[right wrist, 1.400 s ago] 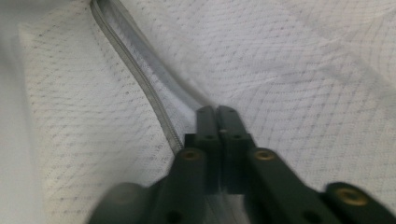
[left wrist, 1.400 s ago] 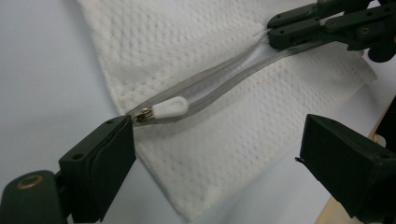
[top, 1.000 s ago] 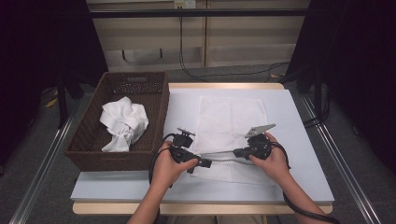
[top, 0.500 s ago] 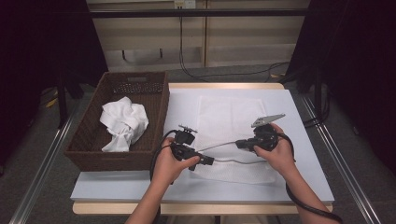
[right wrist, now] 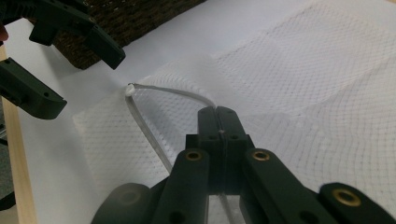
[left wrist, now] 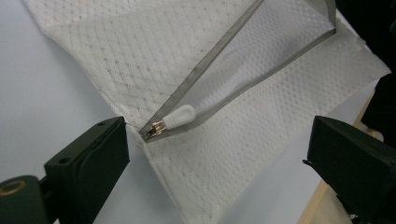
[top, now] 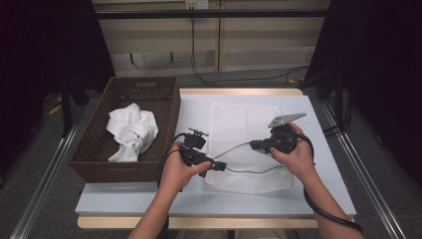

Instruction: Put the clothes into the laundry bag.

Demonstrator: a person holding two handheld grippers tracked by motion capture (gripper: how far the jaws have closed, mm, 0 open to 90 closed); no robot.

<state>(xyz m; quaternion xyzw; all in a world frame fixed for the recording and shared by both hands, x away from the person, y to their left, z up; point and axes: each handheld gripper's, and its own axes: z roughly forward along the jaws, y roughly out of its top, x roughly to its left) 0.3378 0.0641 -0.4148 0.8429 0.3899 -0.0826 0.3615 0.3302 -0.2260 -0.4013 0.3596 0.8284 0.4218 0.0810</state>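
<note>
Pinching the mesh bag's [top: 246,129] zipper edge [right wrist: 180,93], the right gripper [right wrist: 217,122] is staying fully closed. The left gripper [left wrist: 215,154] is hovering wide apart, gripping nothing, just beside the bag's zipper pull [left wrist: 176,117].

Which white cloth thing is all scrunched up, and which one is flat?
The scrunched one is the white cloth inside the brown basket. The flat one is the mesh bag, spread on the table, with a grey zipper along it.

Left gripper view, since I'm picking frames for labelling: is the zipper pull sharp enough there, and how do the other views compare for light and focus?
Left gripper view: zipper pull sharp, evenly lit, near jaws slightly soft. Right gripper view: mesh bag crisp, closest jaw parts blurred. High view: table bright, surroundings very dark.
</note>
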